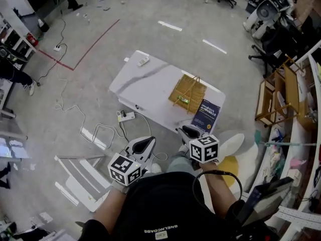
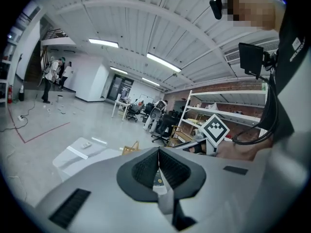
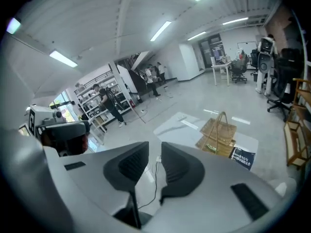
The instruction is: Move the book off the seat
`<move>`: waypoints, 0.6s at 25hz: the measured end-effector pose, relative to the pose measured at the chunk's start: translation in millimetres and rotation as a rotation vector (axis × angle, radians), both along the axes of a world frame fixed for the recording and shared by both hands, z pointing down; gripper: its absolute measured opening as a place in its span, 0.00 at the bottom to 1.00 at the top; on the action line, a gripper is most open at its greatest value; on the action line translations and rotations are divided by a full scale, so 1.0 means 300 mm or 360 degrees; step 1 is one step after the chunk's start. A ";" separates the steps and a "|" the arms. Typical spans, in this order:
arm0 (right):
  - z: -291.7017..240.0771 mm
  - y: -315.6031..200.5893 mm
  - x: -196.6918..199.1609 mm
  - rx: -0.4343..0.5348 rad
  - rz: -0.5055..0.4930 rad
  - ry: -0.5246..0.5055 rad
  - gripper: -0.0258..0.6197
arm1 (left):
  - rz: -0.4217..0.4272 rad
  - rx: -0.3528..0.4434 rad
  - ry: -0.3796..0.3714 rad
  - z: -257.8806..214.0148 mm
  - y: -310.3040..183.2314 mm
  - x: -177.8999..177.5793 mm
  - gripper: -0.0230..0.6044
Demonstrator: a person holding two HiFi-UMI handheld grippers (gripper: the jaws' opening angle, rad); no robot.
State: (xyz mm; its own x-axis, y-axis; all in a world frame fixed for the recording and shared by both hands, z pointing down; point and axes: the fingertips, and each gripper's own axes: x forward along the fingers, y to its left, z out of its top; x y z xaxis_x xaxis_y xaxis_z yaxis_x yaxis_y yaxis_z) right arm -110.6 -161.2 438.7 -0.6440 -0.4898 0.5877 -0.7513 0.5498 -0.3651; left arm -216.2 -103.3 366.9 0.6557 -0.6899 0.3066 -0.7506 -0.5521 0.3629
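A dark blue book (image 1: pixel 206 115) lies flat on the near right corner of the white marble-look seat (image 1: pixel 145 84), beside a woven basket (image 1: pixel 187 93) with upright handles. In the right gripper view the book (image 3: pixel 242 158) is seen past the basket (image 3: pixel 217 135). Both grippers hang close to my body, short of the seat. My left gripper (image 1: pixel 143 145) has its jaws closed together with nothing held (image 2: pixel 158 152). My right gripper (image 1: pixel 189 132) is nearest the book; its jaws stand a narrow gap apart with nothing between them (image 3: pixel 155 149).
A small white remote-like object (image 1: pixel 143 61) lies at the seat's far corner. A power strip (image 1: pixel 126 116) and cables trail on the floor under the seat's near edge. A wooden rack (image 1: pixel 276 97) and office chairs (image 1: pixel 266 11) stand at the right. A white frame (image 1: pixel 80 177) lies at the lower left.
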 end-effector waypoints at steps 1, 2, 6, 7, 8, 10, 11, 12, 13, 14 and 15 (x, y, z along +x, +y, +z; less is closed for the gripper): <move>-0.036 0.002 -0.018 0.0017 -0.0005 -0.0039 0.18 | -0.0008 0.0016 0.0009 -0.020 0.000 -0.018 0.05; -0.070 0.006 -0.036 0.0028 -0.0009 -0.0086 0.17 | -0.0008 0.0032 0.0016 -0.039 0.001 -0.033 0.05; -0.197 0.029 -0.109 0.0031 -0.0045 -0.0310 0.16 | -0.0005 0.0099 -0.0002 -0.105 0.010 -0.081 0.05; -0.226 0.036 -0.124 0.0032 -0.0061 -0.0362 0.16 | -0.0015 0.0115 0.0001 -0.123 0.011 -0.091 0.05; -0.253 0.044 -0.138 0.0031 -0.0082 -0.0414 0.16 | -0.0027 0.0130 0.0010 -0.140 0.013 -0.100 0.05; -0.303 0.061 -0.162 0.0023 -0.0135 -0.0522 0.16 | -0.0051 0.0156 0.0032 -0.168 0.014 -0.114 0.05; -0.325 0.069 -0.172 0.0022 -0.0161 -0.0572 0.16 | -0.0058 0.0165 0.0044 -0.177 0.015 -0.119 0.05; -0.345 0.074 -0.180 0.0024 -0.0183 -0.0614 0.16 | -0.0060 0.0173 0.0057 -0.184 0.016 -0.123 0.05; -0.364 0.078 -0.188 0.0031 -0.0201 -0.0647 0.16 | -0.0059 0.0180 0.0071 -0.192 0.017 -0.127 0.05; -0.381 0.082 -0.195 0.0041 -0.0216 -0.0673 0.16 | -0.0057 0.0188 0.0083 -0.201 0.020 -0.132 0.05; -0.396 0.089 -0.200 0.0049 -0.0229 -0.0693 0.16 | -0.0056 0.0198 0.0093 -0.211 0.028 -0.134 0.05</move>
